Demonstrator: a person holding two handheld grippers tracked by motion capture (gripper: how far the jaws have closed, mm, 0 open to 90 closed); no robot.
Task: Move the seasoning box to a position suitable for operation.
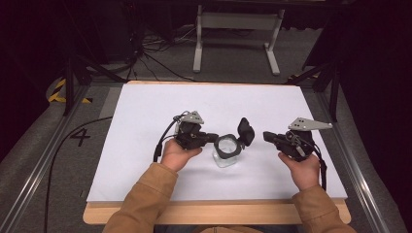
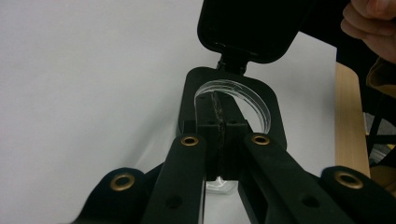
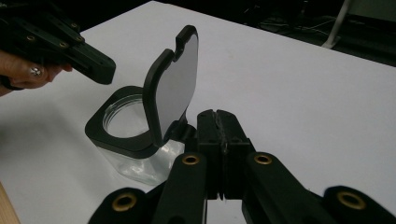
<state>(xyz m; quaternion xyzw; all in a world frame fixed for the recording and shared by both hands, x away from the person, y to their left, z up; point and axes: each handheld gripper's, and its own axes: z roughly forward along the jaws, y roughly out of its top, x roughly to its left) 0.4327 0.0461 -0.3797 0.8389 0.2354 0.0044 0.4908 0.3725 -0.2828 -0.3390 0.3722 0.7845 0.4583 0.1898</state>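
Near the table's (image 1: 145, 102) front edge, the clenched left gripper (image 1: 215, 137) and clenched right gripper (image 1: 266, 136) flank an open-lidded clear jar (image 1: 227, 150), holding nothing.

High view looks down; both gripper views closely face the jar (image 1: 226, 150).

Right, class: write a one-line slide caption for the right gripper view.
Shut tool beside a clear jar with its black hinged lid standing open on a white table.

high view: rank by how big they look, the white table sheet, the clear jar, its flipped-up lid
1. white table sheet, by far the largest.
2. clear jar with its black collar.
3. flipped-up lid, a little smaller than the jar, though it is seen tilted, so the gap is unsure.
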